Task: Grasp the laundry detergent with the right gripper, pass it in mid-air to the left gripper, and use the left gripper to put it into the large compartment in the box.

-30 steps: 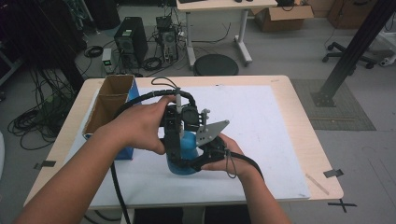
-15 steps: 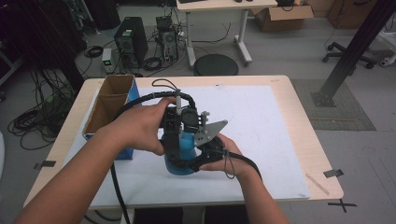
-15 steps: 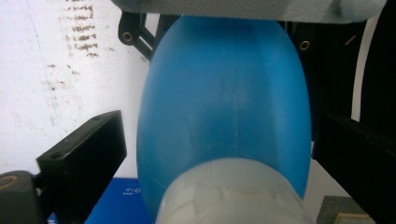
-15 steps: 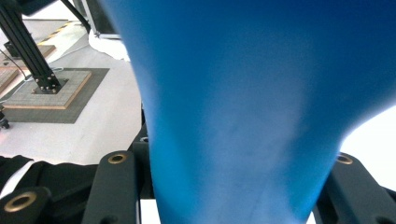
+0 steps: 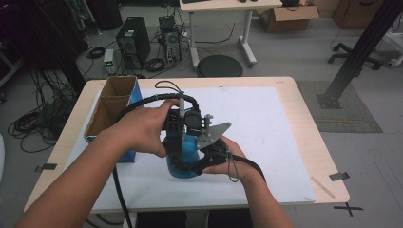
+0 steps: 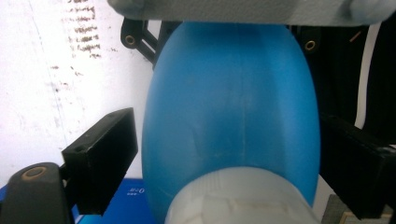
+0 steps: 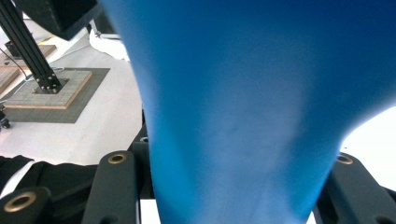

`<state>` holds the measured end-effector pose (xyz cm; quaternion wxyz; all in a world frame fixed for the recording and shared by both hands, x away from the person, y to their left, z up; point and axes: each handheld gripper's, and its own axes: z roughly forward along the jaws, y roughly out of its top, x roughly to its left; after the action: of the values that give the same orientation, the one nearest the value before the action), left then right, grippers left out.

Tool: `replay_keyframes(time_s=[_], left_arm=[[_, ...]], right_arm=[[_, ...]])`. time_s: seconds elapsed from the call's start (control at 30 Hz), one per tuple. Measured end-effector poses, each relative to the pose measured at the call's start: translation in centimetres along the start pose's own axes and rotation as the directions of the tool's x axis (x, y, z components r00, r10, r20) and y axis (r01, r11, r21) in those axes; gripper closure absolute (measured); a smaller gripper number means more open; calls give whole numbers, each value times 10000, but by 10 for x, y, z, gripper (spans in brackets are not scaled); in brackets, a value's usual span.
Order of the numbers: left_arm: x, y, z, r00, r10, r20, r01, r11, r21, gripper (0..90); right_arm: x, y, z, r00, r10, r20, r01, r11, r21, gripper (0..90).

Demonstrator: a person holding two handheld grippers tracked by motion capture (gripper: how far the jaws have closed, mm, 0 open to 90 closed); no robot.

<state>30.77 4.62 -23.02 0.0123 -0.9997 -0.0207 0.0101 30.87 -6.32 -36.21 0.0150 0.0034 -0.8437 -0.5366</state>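
A blue plastic bottle (image 5: pixel 188 145) with a whitish cap (image 6: pixel 238 198) stands upright near the table's front middle, on a white sheet (image 5: pixel 271 123). My left gripper (image 5: pixel 177 142) comes down over its top, and its jaws flank the bottle's body (image 6: pixel 233 102). The left-hand jaw leaves a thin gap and the cap sits deep between them, so it is open. My right gripper (image 5: pixel 197 164) reaches in low from the right. Its jaws press both sides of the bottle (image 7: pixel 233 116), so it is shut on the bottle.
An open cardboard box (image 5: pixel 110 103) with a blue side stands at the table's left, close to my left forearm. A black cable (image 5: pixel 142 102) loops from the left gripper past the box. The wooden table edge (image 5: pixel 311 128) runs on the right.
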Motion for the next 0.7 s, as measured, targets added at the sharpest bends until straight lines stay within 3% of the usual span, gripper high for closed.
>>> replay_keyframes(time_s=[0.7], left_arm=[[-1, 1, -3, 9997, 198, 145, -196, 9998, -93, 264]], right_arm=[[2, 1, -1, 10000, 39, 57, -39, 10000, -44, 460]])
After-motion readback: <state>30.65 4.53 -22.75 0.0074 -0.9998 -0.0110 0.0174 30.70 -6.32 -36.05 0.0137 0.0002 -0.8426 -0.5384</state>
